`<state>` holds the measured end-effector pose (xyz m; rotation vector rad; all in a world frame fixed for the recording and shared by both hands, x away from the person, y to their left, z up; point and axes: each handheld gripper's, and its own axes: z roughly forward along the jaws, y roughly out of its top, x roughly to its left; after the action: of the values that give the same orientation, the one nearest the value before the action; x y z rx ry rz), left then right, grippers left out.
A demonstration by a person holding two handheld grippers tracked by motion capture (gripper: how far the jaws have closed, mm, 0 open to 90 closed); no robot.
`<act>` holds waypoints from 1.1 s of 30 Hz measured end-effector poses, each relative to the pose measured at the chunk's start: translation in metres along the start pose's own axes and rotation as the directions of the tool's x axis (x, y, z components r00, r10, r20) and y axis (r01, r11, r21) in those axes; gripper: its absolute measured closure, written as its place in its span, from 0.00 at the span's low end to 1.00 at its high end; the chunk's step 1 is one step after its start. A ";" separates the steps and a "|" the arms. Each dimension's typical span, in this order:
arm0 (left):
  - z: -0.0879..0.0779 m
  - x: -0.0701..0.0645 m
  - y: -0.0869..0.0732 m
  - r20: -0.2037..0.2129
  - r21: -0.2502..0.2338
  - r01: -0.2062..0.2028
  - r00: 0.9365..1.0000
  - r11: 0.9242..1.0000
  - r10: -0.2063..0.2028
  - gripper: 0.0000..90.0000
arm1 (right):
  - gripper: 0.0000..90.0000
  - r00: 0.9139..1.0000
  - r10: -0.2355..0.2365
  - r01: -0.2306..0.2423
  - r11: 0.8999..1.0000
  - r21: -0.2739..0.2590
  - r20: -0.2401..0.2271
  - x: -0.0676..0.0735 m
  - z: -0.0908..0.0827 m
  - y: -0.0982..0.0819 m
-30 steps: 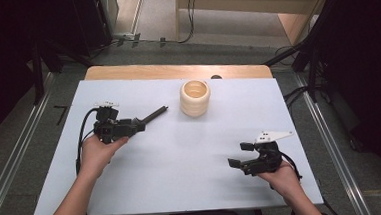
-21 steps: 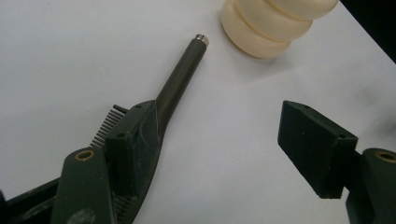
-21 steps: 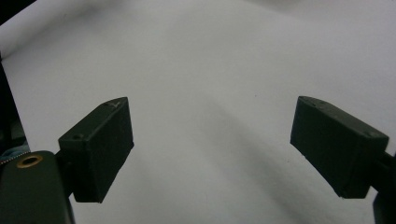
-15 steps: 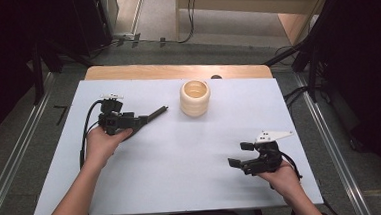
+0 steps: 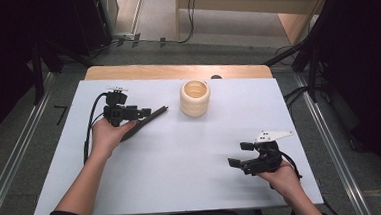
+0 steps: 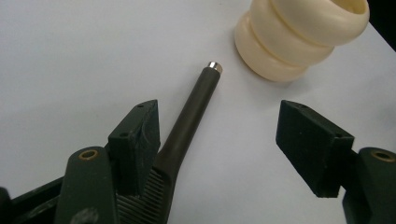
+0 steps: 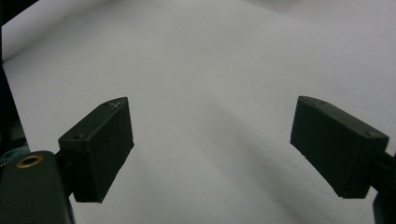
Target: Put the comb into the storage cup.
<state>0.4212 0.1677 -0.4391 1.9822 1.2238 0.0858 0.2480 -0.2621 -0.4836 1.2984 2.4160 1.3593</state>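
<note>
A dark long-handled tool (image 5: pixel 151 117) lies on the white table sheet, its small silver tip (image 6: pixel 215 66) pointing at a cream ribbed cup (image 5: pixel 195 98). The cup (image 6: pixel 299 37) stands upright just beyond that tip. My left gripper (image 5: pixel 137 112) hovers over the tool's near end with its jaws wide apart. In the left gripper view the handle (image 6: pixel 187 121) runs down under the left jaw of my left gripper (image 6: pixel 224 135), and the ribbed end (image 6: pixel 144 198) shows below it. My right gripper (image 5: pixel 237 154) is open near the front right, and in its own view the right gripper (image 7: pixel 217 140) has only bare sheet between its jaws.
The white sheet (image 5: pixel 192 172) covers most of a wooden table (image 5: pixel 176 71), whose far edge shows behind the cup. Metal rails (image 5: pixel 12 173) run along both sides of the table on the floor. Cables trail from each gripper.
My left hand and gripper have shifted a little away from the person, along the tool toward the cup. The right gripper has stayed put.
</note>
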 end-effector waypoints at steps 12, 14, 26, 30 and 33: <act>0.016 -0.002 0.009 -0.007 -0.006 -0.028 1.000 1.000 0.028 0.35 | 0.13 1.000 -0.004 0.004 1.000 -0.002 0.000 0.000 0.000 0.000; 0.018 -0.001 0.010 -0.005 -0.009 -0.020 1.000 1.000 0.020 0.35 | 0.13 1.000 -0.006 0.006 1.000 0.001 0.001 0.001 0.000 0.000; 0.039 0.000 0.028 -0.030 -0.014 0.016 0.999 1.000 -0.016 0.41 | 0.13 1.000 -0.009 0.009 1.000 -0.005 -0.001 0.000 -0.001 0.001; 0.045 -0.001 0.031 -0.035 -0.011 0.015 0.999 1.000 -0.016 0.45 | 0.13 1.000 -0.014 0.014 1.000 -0.002 -0.003 0.001 -0.001 0.001; 0.048 -0.003 0.033 -0.042 -0.011 0.002 0.999 1.000 -0.002 0.80 | 0.13 1.000 -0.010 0.010 1.000 -0.003 -0.006 0.001 -0.001 0.001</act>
<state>0.4644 0.1297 -0.4500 1.9789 1.2495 0.1340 0.2478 -0.2617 -0.4823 1.2816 2.4202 1.3662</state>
